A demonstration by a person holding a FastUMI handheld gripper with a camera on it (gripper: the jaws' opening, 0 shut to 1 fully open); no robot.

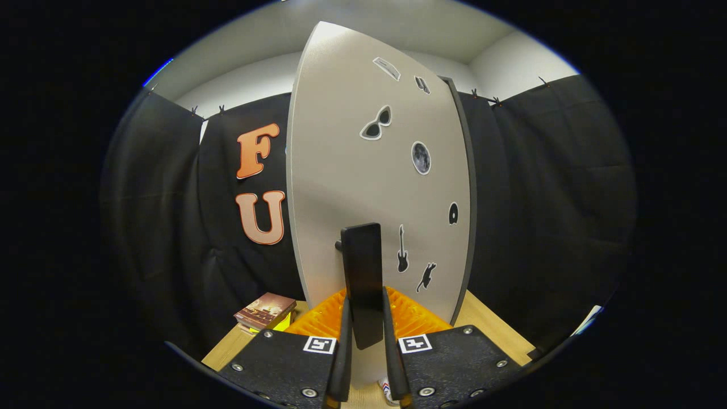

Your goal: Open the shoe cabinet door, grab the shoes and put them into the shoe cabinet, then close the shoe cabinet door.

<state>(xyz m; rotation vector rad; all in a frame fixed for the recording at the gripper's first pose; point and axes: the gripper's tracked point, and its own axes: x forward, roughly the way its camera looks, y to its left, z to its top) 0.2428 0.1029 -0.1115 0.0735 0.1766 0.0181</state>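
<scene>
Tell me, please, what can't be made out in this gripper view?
- Cabinet interior: hidden behind the door.
- Whether the door is shut or ajar: unclear.
- Shoe: a sliver under the door, between the gripper fingers closed on the handle.
- Book cover: too small.

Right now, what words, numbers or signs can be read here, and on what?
No readable words or numbers.
Shoe cabinet door: picture stickers only, such as sunglasses and a guitar; no words.
Book cover: too blurred to read.
Gripper, fingers clamped on the black door handle: two square coded markers, no letters.
</scene>
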